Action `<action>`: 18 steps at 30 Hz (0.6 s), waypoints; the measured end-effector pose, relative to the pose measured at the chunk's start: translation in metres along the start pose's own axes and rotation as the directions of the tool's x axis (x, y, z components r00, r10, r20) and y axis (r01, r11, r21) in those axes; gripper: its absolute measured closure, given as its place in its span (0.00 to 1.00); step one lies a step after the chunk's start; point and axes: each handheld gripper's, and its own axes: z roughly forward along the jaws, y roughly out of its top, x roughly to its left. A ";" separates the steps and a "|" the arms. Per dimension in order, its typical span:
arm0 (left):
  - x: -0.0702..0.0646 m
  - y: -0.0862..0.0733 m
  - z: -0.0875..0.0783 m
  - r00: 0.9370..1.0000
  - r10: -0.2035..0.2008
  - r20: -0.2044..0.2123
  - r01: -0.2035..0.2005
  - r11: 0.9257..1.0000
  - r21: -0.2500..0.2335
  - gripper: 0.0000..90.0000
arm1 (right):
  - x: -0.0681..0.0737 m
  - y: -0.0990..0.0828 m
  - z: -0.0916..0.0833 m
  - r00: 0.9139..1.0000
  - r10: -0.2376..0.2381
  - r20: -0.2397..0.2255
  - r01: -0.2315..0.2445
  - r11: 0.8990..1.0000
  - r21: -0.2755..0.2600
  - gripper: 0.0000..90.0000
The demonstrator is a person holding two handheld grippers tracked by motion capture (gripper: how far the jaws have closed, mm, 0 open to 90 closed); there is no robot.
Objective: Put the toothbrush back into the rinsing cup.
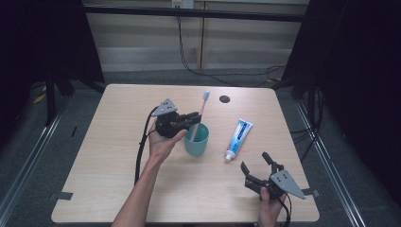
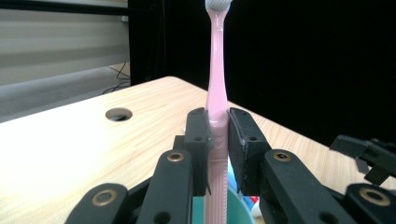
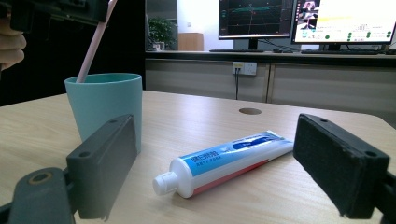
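Left tool [image 1: 193, 117] clenched on an upright pink toothbrush [image 1: 202, 109], handle end inside the teal cup [image 1: 196, 140] directly below; right tool [image 1: 257, 165] released near the worktop's [image 1: 118, 156] front edge.

The lower end of the toothbrush [image 1: 200, 112] is sitting out of sight inside the cup [image 1: 196, 140], so I cannot tell whether it is touching the bottom. In my left gripper view, the bristles are running off the top edge, above the cup.
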 end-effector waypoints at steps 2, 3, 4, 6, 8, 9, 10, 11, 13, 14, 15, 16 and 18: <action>0.000 -0.004 -0.001 1.000 -0.013 0.000 0.013 1.000 -0.007 0.87 | 0.000 0.000 0.000 1.000 0.000 0.000 0.000 1.000 0.000 0.14; 0.001 -0.006 -0.002 1.000 -0.014 0.000 0.014 1.000 -0.005 0.87 | 0.000 0.000 0.000 1.000 0.001 0.000 -0.001 1.000 0.001 0.14; 0.001 -0.007 -0.002 1.000 -0.013 -0.006 0.013 1.000 0.000 0.87 | 0.000 0.000 0.000 1.000 0.000 0.000 0.000 1.000 0.000 0.14; 0.001 -0.009 -0.004 1.000 -0.014 -0.002 0.014 1.000 0.002 0.87 | 0.000 0.000 0.000 1.000 0.000 0.000 0.000 1.000 0.000 0.14; 0.000 -0.011 -0.005 1.000 -0.014 -0.001 0.014 1.000 0.004 0.87 | 0.000 0.000 0.000 1.000 0.000 0.000 0.000 1.000 0.000 0.14; 0.001 -0.013 -0.006 1.000 -0.009 -0.009 0.009 1.000 0.013 0.87 | 0.000 0.000 0.000 1.000 0.000 0.000 0.000 1.000 0.000 0.14; 0.001 -0.015 -0.007 1.000 -0.012 -0.015 0.012 1.000 0.011 0.87 | 0.000 0.000 0.000 1.000 0.001 0.000 -0.001 1.000 0.001 0.14; 0.003 -0.017 -0.007 1.000 -0.018 -0.016 0.018 1.000 0.016 0.87 | 0.000 0.000 0.000 1.000 0.001 0.000 -0.001 1.000 0.001 0.14; 0.006 -0.021 -0.008 1.000 -0.020 -0.024 0.021 0.999 0.030 0.87 | 0.000 0.000 0.000 1.000 0.000 0.000 0.000 1.000 0.000 0.14; 0.007 -0.023 -0.009 0.999 -0.022 -0.026 0.023 0.999 0.036 0.87 | 0.000 0.000 0.000 1.000 0.001 0.000 -0.001 1.000 0.001 0.14; 0.007 -0.025 -0.010 0.999 -0.028 -0.027 0.029 0.999 0.033 0.87 | 0.000 0.000 0.000 1.000 0.000 0.000 0.000 1.000 0.000 0.14; 0.007 -0.025 -0.010 0.999 -0.028 -0.027 0.029 0.999 0.033 0.87 | 0.000 0.000 0.000 1.000 0.000 0.000 0.000 1.000 0.000 0.14; 0.009 -0.027 -0.013 0.999 -0.029 -0.033 0.031 0.999 0.036 0.87 | 0.000 0.000 0.000 1.000 0.001 0.000 -0.001 1.000 0.001 0.14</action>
